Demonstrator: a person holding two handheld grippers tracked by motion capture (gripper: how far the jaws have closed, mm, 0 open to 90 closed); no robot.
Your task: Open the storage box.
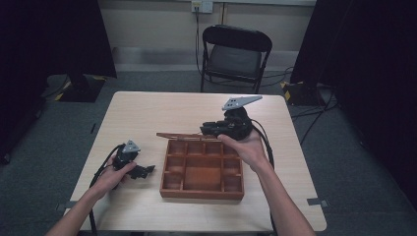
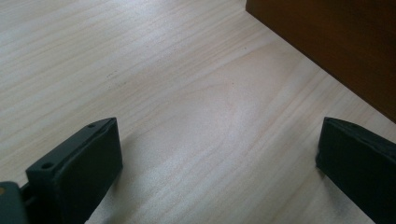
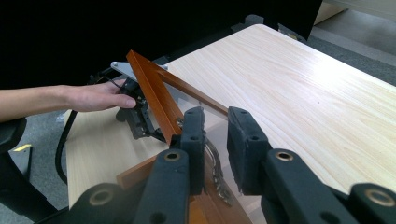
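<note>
hands first: my left hand [image 1: 115, 173] lies low on the bench [image 1: 147, 118], near its left edge, with my forearm coming in from the bottom corner. it holds my left hand-held gripper [image 1: 142, 171], which points at the left side of the wooden box [image 1: 202, 169]. its jaws stand wide apart with just bare bench between them, and the box wall is near the right jaw but not touching it.

my right arm reaches up past the right side of the box, and my right hand [image 1: 248, 147] is raised over its back right corner, fingers wrapped round my right hand-held gripper [image 1: 206, 130]. this one points sideways to the left, along the back edge of the box. its jaws are narrow, and they sit at the edge of the box lid [image 3: 156, 95]. i cannot tell if the pads press on it.

the box sits in the middle of the bench, open, with many small compartments inside. the lid is lifted up at the back, a wooden frame with a clear pane.
</note>
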